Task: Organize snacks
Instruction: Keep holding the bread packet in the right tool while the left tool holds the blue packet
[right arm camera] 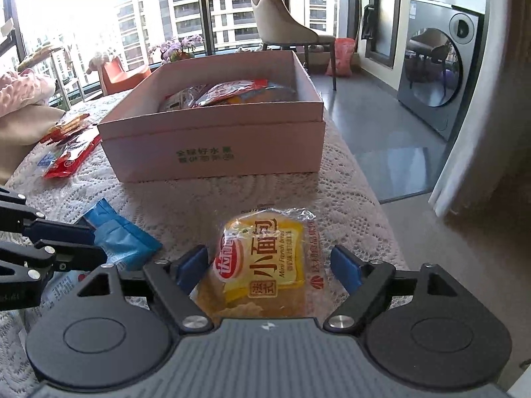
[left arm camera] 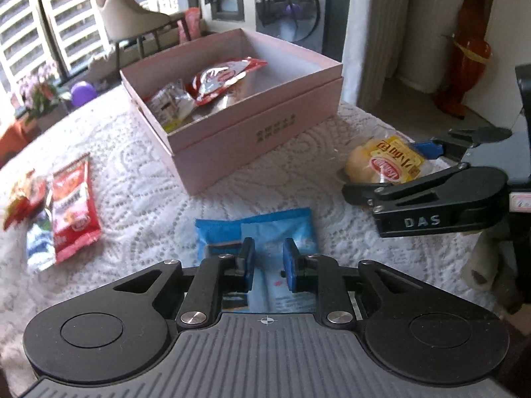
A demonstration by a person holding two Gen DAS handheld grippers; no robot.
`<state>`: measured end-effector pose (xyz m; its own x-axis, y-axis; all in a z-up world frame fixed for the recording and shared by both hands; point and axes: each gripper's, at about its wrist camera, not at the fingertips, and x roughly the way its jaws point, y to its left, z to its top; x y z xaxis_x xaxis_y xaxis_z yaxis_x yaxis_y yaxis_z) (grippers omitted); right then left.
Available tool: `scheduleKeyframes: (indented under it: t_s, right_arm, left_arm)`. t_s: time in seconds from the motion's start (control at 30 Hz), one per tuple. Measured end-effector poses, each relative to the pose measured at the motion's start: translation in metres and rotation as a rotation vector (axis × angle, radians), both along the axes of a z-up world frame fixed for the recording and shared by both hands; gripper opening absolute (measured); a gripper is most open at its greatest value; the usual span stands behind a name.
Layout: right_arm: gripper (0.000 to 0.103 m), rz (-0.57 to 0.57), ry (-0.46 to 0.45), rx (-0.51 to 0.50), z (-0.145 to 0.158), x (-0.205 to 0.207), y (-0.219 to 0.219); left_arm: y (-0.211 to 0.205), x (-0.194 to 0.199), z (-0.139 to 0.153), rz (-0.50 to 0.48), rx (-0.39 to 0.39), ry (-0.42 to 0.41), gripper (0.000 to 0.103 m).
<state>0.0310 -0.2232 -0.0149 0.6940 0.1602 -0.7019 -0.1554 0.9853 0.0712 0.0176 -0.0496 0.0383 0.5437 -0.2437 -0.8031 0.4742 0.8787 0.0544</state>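
Near the table's right edge, the bread pack (right arm camera: pixel 265 258) lies between the right gripper's (right arm camera: pixel 268 265) wide jaws, ungripped. The left gripper (left arm camera: pixel 268 260) pinches the blue packet (left arm camera: pixel 259 232). Closing hard could crush the bread before the box (right arm camera: pixel 212 152).

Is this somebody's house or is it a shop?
Most likely a home, probably a flat high up. A washing machine stands by the wall, a dining chair sits near big windows facing tower blocks, and a lace tablecloth covers the table.
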Motion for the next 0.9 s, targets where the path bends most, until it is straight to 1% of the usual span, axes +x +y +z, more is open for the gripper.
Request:
scheduleKeyframes:
  t_s: [0.03,0.1,0.17,0.27,0.33,0.4,0.43,0.5,0.53,0.57,0.67,0.8,0.83,0.9]
  right_arm:
    - [0.082,0.000,0.000,0.000,0.000,0.000,0.000]
    - [0.082,0.000,0.000,0.001,0.000,0.000,0.000]
    - [0.082,-0.001,-0.001,0.001,0.000,0.000,0.000]
    - [0.082,-0.005,0.001,0.008,0.002,-0.001,-0.002]
    - [0.082,-0.012,0.001,0.028,0.006,-0.002,-0.005]
    - [0.082,-0.021,-0.013,0.042,0.012,-0.003,-0.009]
    - [0.082,-0.024,-0.022,0.042,0.015,-0.004,-0.011]
    - [0.082,-0.028,-0.042,0.034,0.021,-0.007,-0.014]
    - [0.082,-0.030,-0.049,0.030,0.023,-0.008,-0.015]
    - [0.082,-0.032,-0.053,0.028,0.024,-0.009,-0.016]
    - [0.082,-0.044,-0.052,0.032,0.024,-0.007,-0.019]
    - [0.082,-0.044,-0.027,0.057,0.019,-0.004,-0.021]
    - [0.082,-0.045,-0.023,0.060,0.018,-0.004,-0.020]
    - [0.082,-0.047,-0.021,0.061,0.018,-0.004,-0.021]
  left_arm:
    - [0.001,0.001,0.000,0.006,0.019,-0.016,0.026]
    - [0.007,0.002,0.001,0.039,0.025,-0.026,0.026]
    - [0.013,0.002,0.007,0.064,-0.017,-0.015,0.026]
    - [0.009,-0.003,0.014,0.024,-0.064,-0.001,0.026]
    - [-0.001,-0.006,0.011,-0.011,-0.047,0.024,0.028]
    - [-0.012,-0.006,0.002,-0.034,-0.004,0.050,0.030]
    - [-0.016,-0.007,0.001,-0.043,0.008,0.032,0.030]
    - [-0.022,-0.006,0.002,-0.054,0.009,0.045,0.039]
    - [-0.023,-0.004,0.002,-0.058,-0.008,0.061,0.044]
    - [-0.024,-0.003,0.002,-0.059,-0.016,0.070,0.047]
    - [-0.027,-0.001,0.002,-0.064,-0.018,0.076,0.049]
    - [-0.022,0.003,0.004,-0.060,-0.048,0.085,0.050]
    - [-0.020,0.002,0.006,-0.050,-0.043,0.077,0.048]
    - [-0.008,0.000,0.012,-0.006,-0.012,0.027,0.047]
